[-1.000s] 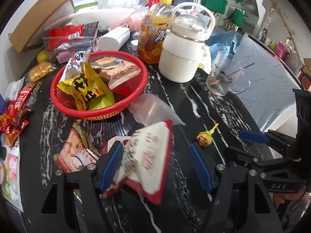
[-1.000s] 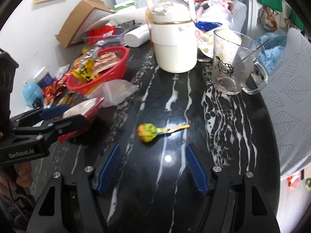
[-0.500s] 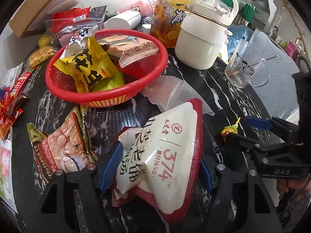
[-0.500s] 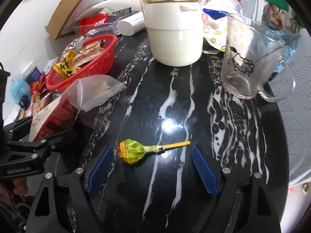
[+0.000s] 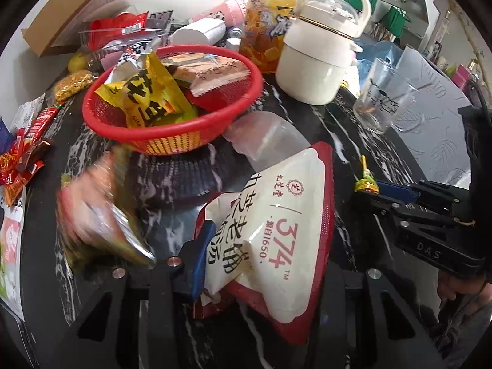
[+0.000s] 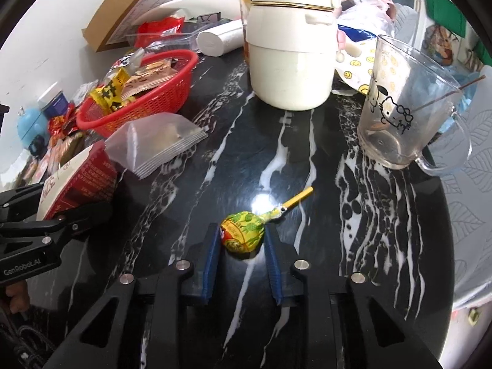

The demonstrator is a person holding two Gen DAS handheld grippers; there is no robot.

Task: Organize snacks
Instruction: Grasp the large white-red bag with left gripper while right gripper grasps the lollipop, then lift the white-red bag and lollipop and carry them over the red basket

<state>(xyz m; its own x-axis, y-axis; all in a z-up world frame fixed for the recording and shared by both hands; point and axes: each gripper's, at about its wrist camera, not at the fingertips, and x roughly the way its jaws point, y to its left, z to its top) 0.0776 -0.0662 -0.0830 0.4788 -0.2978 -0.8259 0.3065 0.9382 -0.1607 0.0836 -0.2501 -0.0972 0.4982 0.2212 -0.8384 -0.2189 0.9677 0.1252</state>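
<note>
Item one: our right gripper [image 6: 241, 241], pitched steeply down at the black marble table [image 6: 307, 160], its blue pads pressed on either side of the lollipop [image 6: 243, 238]. The wrapped head lies on the table's middle stretch, nearer our edge, with the yellow stick angled away toward the glass mug [image 6: 406, 113].

Item two: our left gripper [image 5: 261, 261], likewise tilted downward, jaws closing on the red-and-white snack bag [image 5: 276, 230]. One blue pad presses the bag's left side; the other pad is hidden behind the bag. The bag sits toward the table's left portion, just in front of the red basket [image 5: 172, 141].

Item three: the red basket, toward the far left edge, holding a yellow packet [image 5: 147, 95] and a tan packet [image 5: 212, 72].

Item four: a clear pouch [image 6: 156, 141] between basket and bag, touching the bag.

Item five: a blurred snack packet [image 5: 98, 209] left of our left gripper.

Item six: a cream kettle [image 6: 289, 52] at the far edge.
</note>
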